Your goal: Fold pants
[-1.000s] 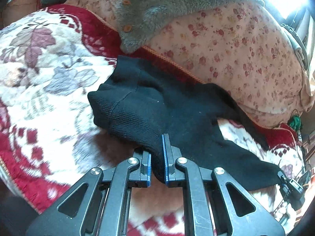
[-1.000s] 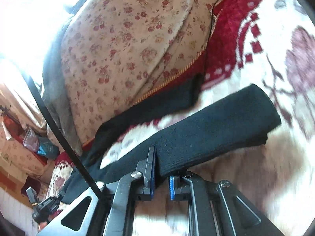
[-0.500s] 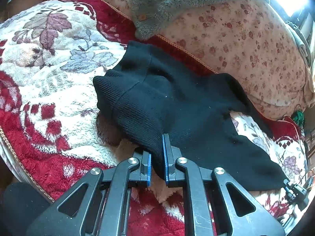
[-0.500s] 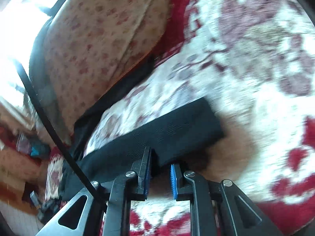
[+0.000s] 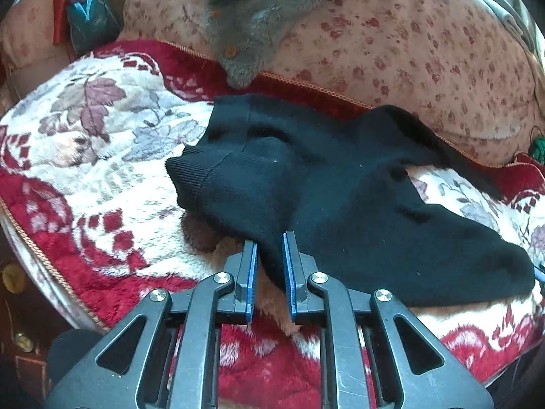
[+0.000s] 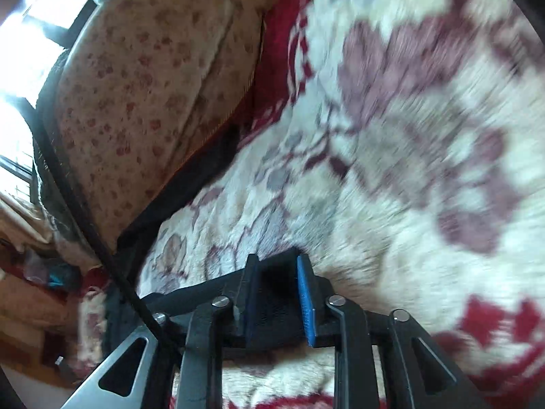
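The black knit pants (image 5: 340, 187) lie on a red and cream floral blanket (image 5: 85, 156), waistband at the left, one leg trailing right. My left gripper (image 5: 269, 238) pinches a raised wedge of the near edge between its blue pads, and its jaws are opening. In the right wrist view, the end of a pants leg (image 6: 276, 293) sits between the pads of my right gripper (image 6: 276, 259), low over the blanket (image 6: 391, 170). Those jaws are opening and stand wider than the left ones. Another strip of the pants (image 6: 204, 177) runs along the cushion.
A big floral cushion (image 5: 425, 51) backs the blanket, with a grey fleece garment (image 5: 259, 17) draped over it. The blanket's front edge drops off at the lower left. A black cable (image 6: 78, 211) crosses the right wrist view. A teal item (image 5: 92, 20) lies at the far left.
Both grippers have drawn the pants toward the blanket's near edge. The right jaws have widened and the leg end now sits deep between them. The left jaws have parted a little.
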The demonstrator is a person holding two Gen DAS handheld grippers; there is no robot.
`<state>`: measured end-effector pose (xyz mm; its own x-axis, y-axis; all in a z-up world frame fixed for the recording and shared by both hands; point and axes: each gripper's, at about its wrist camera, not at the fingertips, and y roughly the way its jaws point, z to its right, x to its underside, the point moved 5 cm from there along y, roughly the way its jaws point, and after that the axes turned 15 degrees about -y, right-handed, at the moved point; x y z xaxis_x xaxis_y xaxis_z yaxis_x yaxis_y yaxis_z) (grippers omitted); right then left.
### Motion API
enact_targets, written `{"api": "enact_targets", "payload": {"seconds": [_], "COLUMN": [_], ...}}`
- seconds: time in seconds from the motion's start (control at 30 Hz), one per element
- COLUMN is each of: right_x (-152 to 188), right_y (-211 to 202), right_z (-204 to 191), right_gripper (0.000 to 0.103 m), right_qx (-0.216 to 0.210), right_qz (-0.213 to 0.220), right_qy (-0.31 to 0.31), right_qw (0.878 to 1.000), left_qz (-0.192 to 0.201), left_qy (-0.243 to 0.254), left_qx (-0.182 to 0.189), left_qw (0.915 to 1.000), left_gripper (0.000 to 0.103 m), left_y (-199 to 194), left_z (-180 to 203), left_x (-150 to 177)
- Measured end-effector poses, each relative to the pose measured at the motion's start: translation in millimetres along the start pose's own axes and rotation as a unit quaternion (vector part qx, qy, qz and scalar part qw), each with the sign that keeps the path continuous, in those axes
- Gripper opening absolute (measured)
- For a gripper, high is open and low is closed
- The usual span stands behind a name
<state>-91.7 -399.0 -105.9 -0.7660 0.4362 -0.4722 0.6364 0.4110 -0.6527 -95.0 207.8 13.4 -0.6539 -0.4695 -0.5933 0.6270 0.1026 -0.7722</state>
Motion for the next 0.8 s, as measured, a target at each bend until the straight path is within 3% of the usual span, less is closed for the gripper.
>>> {"api": "enact_targets", "payload": {"seconds": [0.2,0.27,0.3,0.4,0.5,0.57,0.63,0.73,0.8], "right_x": [-3,-5,-5,1,2,3,5,9,12], "right_y": [5,5,7,13,7,-3,-13,-21,-22], "right_z": [9,9,8,0,-21,-34,-42,-46,-50], "right_gripper": [0.026,0.043,0.048,0.049,0.041,0.030,0.026,0.023,0.022], "right_qx": [-0.037,-0.032,-0.032,-0.030,-0.003,0.008,0.008,0.007,0.006], "right_qz": [-0.012,-0.017,-0.022,-0.041,-0.030,-0.011,0.004,0.008,0.007], "right_qy": [0.023,0.014,0.012,-0.021,-0.096,-0.150,-0.177,-0.200,-0.216], "right_qw": [0.999,0.999,0.999,0.999,0.995,0.989,0.984,0.980,0.976], "left_qz": [0.019,0.016,0.016,-0.001,-0.035,-0.053,-0.066,-0.087,-0.104], "left_qy": [0.029,0.048,0.058,0.082,0.107,0.134,0.169,0.226,0.261], "left_qx": [0.012,0.040,0.059,0.127,0.183,0.200,0.216,0.242,0.267], "left_qw": [0.9993,0.9979,0.9964,0.9885,0.9767,0.9690,0.9594,0.9395,0.9217], "left_gripper": [0.012,0.014,0.023,0.049,0.050,0.050,0.050,0.050,0.050], "left_y": [-27,-31,-34,-35,-29,-21,-11,5,12], "left_z": [19,38,52,93,139,170,204,254,286], "left_x": [1,2,2,5,10,17,26,42,55]}}
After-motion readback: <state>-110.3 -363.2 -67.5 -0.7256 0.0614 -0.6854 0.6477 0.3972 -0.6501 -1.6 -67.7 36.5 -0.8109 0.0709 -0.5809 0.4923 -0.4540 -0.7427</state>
